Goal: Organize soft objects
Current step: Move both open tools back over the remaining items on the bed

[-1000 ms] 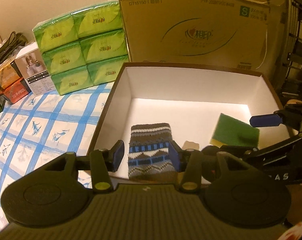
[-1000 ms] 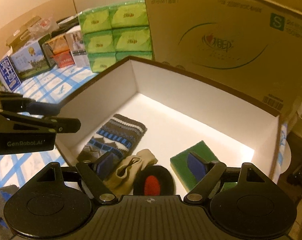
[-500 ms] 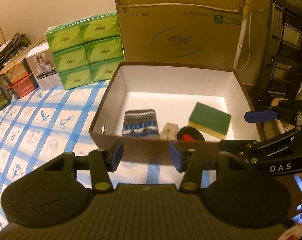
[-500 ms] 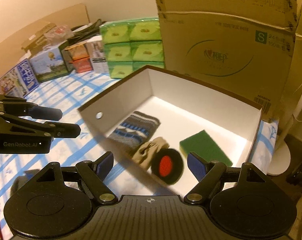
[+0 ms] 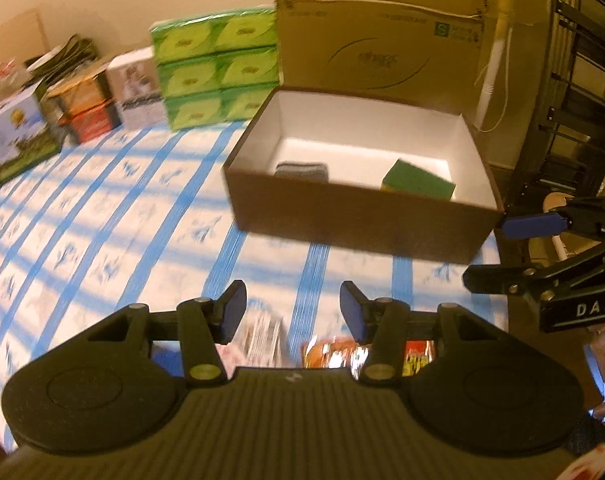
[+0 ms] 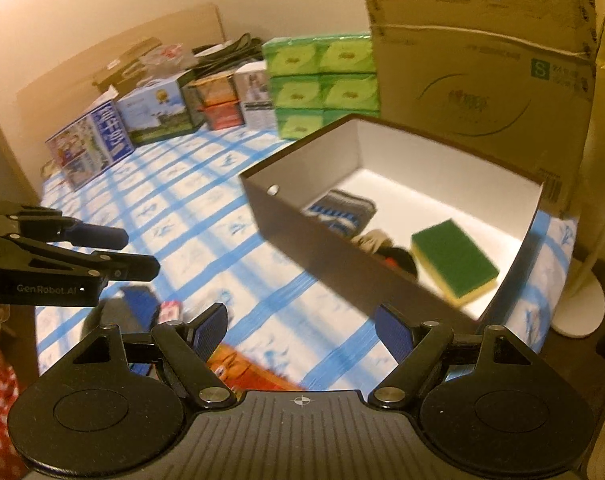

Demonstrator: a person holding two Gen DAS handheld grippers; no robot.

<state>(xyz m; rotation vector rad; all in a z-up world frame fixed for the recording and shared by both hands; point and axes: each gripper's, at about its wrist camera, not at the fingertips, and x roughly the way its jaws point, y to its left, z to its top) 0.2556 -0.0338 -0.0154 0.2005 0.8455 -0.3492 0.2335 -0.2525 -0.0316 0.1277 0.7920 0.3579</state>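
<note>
A brown box with a white inside (image 5: 354, 220) (image 6: 302, 232) stands on the blue checked cloth. In it lie a striped knitted sock (image 5: 301, 169) (image 6: 340, 210), a green and yellow sponge (image 5: 418, 181) (image 6: 454, 260), a beige sock (image 6: 372, 240) and a black and red round thing (image 6: 400, 260). My left gripper (image 5: 293, 312) is open and empty, in front of the box above the cloth. My right gripper (image 6: 302, 330) is open and empty, also in front of the box. Each gripper shows at the side of the other's view (image 5: 542, 248) (image 6: 102, 252).
Colourful packets lie on the cloth under the grippers (image 5: 330, 350) (image 6: 242, 364), with a dark soft item (image 6: 136, 304) at the left. Green tissue packs (image 5: 218, 68) (image 6: 322, 84), a large cardboard carton (image 5: 382, 32) (image 6: 482, 72) and small boxes (image 6: 150, 116) stand behind. A black rack (image 5: 574, 100) is at the right.
Both grippers have drawn back and up out of the box, toward the near side of the table. The objects stay in the box. Both stay open.
</note>
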